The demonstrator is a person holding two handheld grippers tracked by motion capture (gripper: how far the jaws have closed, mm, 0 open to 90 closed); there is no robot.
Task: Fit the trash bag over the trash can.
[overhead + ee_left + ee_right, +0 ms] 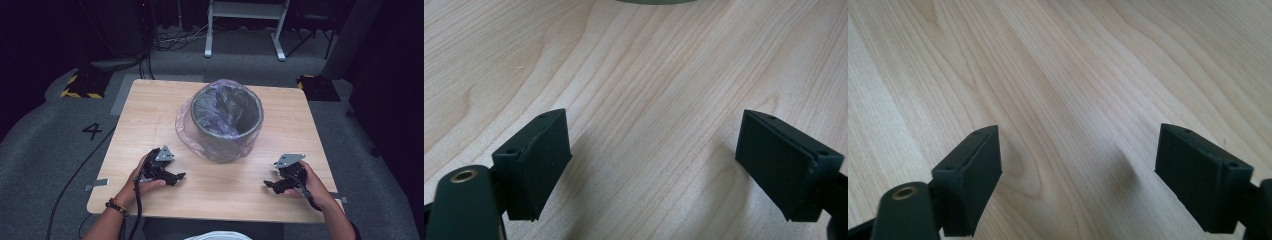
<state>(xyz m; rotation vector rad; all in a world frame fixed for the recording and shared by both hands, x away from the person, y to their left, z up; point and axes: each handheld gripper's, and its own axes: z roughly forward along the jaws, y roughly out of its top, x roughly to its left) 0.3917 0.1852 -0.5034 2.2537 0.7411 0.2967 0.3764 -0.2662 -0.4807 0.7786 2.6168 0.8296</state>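
Both grippers are parked low on the table right now, nothing in either one: the left gripper (179,176) has its jaws spread wide over bare wood, and the right gripper (268,184) is the same, jaws well apart with only wood grain between them. They point inward toward each other, near the front edge of the table (150,100). The thing they'd be going for is the bin (226,117), a dark round one standing upright past the grippers in the middle of the table, with a thin purple-tinted bag (186,125) lining it and draped loosely down over the outside. My worry is that bag. It's flimsy and see-through, so a jaw coming in low could easily pinch only film and tear it, or drag the liner off the rim instead of gripping where intended. The bin also looks light, so I'd guess a one-sided tug would slide or tip it. And if both grippers pull in different directions, the plastic stretches or rips.
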